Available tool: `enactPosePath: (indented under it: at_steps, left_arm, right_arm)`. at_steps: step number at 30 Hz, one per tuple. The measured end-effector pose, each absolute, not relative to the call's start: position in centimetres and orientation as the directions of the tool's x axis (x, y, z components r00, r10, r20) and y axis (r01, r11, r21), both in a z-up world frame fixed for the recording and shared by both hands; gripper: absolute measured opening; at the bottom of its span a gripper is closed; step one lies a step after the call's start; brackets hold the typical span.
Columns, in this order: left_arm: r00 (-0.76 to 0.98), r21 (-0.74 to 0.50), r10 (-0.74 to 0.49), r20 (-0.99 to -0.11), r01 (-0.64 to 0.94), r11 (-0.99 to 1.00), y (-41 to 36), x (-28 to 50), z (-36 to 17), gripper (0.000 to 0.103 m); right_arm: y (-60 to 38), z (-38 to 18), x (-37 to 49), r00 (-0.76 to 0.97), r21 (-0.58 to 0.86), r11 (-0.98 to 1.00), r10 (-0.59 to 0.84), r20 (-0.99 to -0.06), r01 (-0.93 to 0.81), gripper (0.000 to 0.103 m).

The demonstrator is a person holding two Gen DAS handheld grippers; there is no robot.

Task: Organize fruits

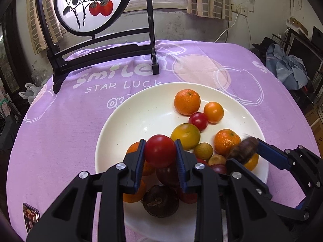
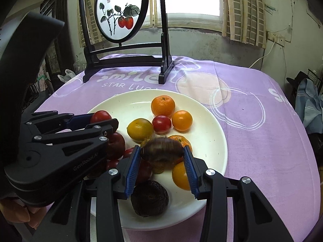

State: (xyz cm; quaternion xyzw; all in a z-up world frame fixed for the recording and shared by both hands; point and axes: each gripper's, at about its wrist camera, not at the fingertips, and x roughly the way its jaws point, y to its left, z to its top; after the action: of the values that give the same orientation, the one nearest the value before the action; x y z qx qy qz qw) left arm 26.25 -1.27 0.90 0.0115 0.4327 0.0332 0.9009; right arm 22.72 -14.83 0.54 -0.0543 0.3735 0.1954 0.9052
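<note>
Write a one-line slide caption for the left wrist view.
Left gripper holds a red tomato above the white plate of mixed fruit.

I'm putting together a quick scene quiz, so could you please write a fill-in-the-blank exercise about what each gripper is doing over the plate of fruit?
1. The left gripper is shut on a round ____ tomato.
2. The right gripper grips a blurred dark ____ fruit.
3. All the loose fruit lies on a round white ____, which rests on the purple printed tablecloth.
4. Behind the fruit stands a black-framed round screen painted with two red ____.

Missing words: red; brown; plate; fruits
</note>
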Motion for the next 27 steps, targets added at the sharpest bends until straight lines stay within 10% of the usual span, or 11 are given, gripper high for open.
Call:
enactPosePath:
  at_steps: [3, 7, 27]
  left_arm:
    - [0.622, 0.045, 0.068, -0.78, -0.053, 0.998, -1.2, 26.1, 1.0, 0.031]
    - [0.653, 0.076, 0.095, -0.751, -0.058, 0.995, -1.4, 25.2, 1.7, 0.063]
    - [0.674, 0.041, 0.035, -0.738, -0.008, 0.999, -1.7, 16.7, 2.6, 0.09]
  right_arm:
    - [-15.1, 0.6, 22.6, 0.644, 0.058, 0.919, 0.317, -0.697, -0.389, 0.045]
    - [-15.5, 1.0, 21.8, 0.644, 0.064, 0.916, 0.326, -0.692, -0.396, 0.045]
    - [-19.2, 0.6, 14.1, 0.634, 0.086, 0.934, 0.301, -0.712, -0.347, 0.073]
